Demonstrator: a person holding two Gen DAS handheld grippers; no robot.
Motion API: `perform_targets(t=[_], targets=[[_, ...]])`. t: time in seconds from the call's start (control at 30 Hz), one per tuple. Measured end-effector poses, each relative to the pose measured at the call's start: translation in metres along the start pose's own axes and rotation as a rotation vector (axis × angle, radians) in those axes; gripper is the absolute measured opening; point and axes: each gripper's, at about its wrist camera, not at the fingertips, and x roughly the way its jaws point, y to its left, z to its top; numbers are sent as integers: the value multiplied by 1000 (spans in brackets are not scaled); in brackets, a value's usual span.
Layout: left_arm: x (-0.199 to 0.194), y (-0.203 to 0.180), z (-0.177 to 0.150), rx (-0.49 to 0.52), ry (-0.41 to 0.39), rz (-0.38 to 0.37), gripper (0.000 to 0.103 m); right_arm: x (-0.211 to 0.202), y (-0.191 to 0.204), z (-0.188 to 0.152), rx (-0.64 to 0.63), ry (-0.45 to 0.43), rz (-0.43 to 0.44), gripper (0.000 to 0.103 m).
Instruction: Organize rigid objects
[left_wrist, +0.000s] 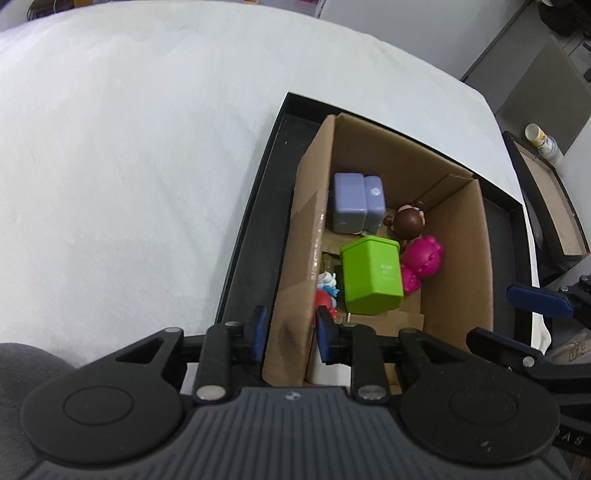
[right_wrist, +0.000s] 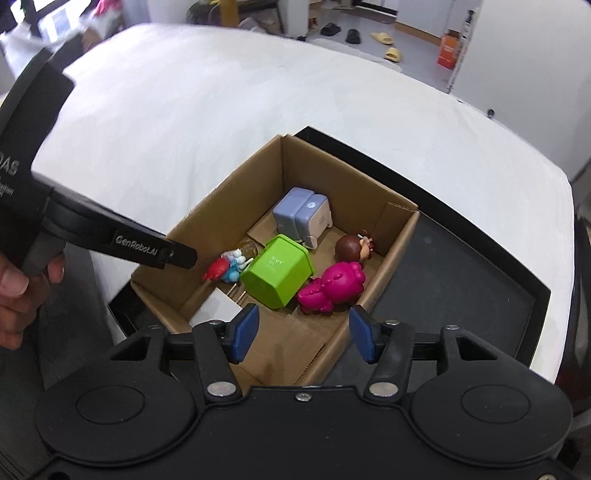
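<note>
Down below both grippers, a cardboard box sits in a shallow black tray on the white-covered tabletop. Inside the box, a green bin lies tipped on its side near the middle. A magenta toy touches it at 3 o'clock, a brown-haired figurine lies toward 1 o'clock, a lavender case stands at 12 o'clock, and a small red-and-blue toy lies at 9 o'clock against the box wall.

The left gripper straddles the box's left wall, one blue pad outside and the other inside; its jaws are narrowly spread, not pressing the cardboard. The right gripper hovers over the near end of the box, jaws spread wider and holding nothing. A hand grips the left tool's handle.
</note>
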Motion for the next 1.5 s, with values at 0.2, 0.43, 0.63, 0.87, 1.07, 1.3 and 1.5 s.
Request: perform_targets(t=[0.2,0.43,0.63,0.87,1.07,1.3,1.5], targets=[[-14,-10,-6,31,-21,24,43,-11,-9,-11,83,-38,5,60],[-28,-18,-13,65,-38,61,65,-29,-22,-27,215,-94,10,74],[-51,-28,-18,90,-72,52,83,-47,-31,-46,323,-121,-4,86],[-78,-35,-30,130,-113,19,90,-69,-37,-68,458,-166,-50,102],[-99,-41,-40,166,-141,10,96,-85,-36,-82,536,-222,-71,103],[-125,-41,-50,176,-187,-27,99,-105,-33,-93,604,-262,-89,103],[-145,-38,-56,185,-221,-30,100,-125,-24,-98,624,-302,-103,103]])
